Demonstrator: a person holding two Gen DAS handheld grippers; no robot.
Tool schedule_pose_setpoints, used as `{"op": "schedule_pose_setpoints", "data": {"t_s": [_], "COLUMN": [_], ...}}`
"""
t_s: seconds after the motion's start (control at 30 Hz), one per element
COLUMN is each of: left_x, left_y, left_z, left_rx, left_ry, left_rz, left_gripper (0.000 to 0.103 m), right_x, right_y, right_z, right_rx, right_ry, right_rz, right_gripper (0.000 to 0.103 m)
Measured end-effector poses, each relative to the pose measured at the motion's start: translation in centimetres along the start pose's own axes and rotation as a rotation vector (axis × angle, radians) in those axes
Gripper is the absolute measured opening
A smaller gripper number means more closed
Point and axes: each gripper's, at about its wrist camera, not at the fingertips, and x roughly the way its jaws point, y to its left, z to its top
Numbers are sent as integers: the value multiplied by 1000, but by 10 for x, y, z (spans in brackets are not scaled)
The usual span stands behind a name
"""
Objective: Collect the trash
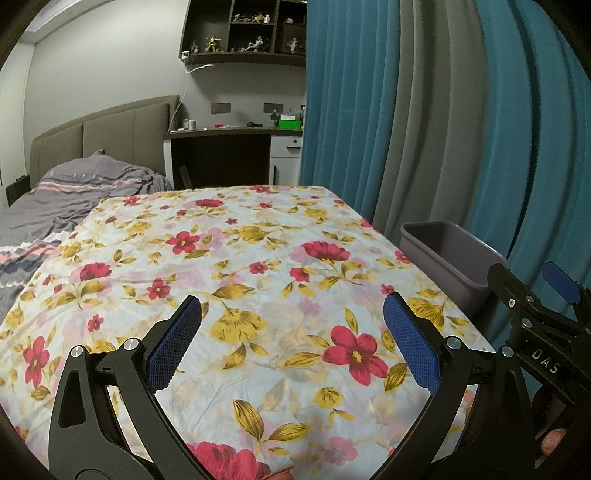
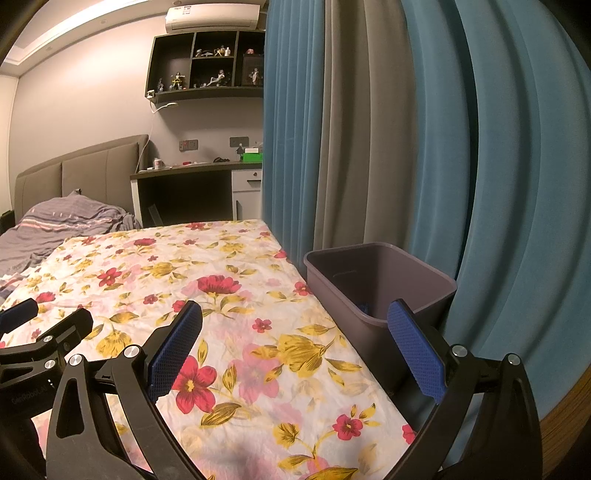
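A grey plastic bin (image 2: 373, 291) stands beside the right edge of a table covered with a floral cloth (image 2: 221, 302); the bin also shows in the left wrist view (image 1: 448, 254). A small blue scrap (image 2: 364, 307) lies inside the bin. My left gripper (image 1: 293, 317) is open and empty above the cloth (image 1: 240, 266). My right gripper (image 2: 295, 325) is open and empty over the table's right edge, close to the bin. No loose trash shows on the cloth.
Blue and grey curtains (image 2: 424, 147) hang right behind the bin. A bed with grey bedding (image 1: 55, 192) lies at the left. A desk (image 1: 229, 147) and a wall shelf with figurines (image 1: 247, 29) stand at the back.
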Motion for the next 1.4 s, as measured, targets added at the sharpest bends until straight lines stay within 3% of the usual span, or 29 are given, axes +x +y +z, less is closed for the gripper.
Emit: {"op": "schedule_pose_setpoints", "data": {"t_s": [1.0,1.03,1.17,1.4], "left_x": [-4,-5,-3,-6], "left_y": [-1,-1,-3,-4], "left_z": [-2,-2,-4,-3], "left_rx": [8,10,37,53], "left_ry": [-9,-12,-6,-19], "left_rz": [-27,-28,-16,-14], "left_gripper": [97,96,77,76], "right_x": [0,0,0,-1], "right_y": [-1,-1,-1,0], "right_z": [-1,-1,-1,-1], "right_rx": [3,4,4,3], "right_ry": [0,1,0,0], "right_rz": [0,1,1,1], "right_gripper": [96,96,96,96]}}
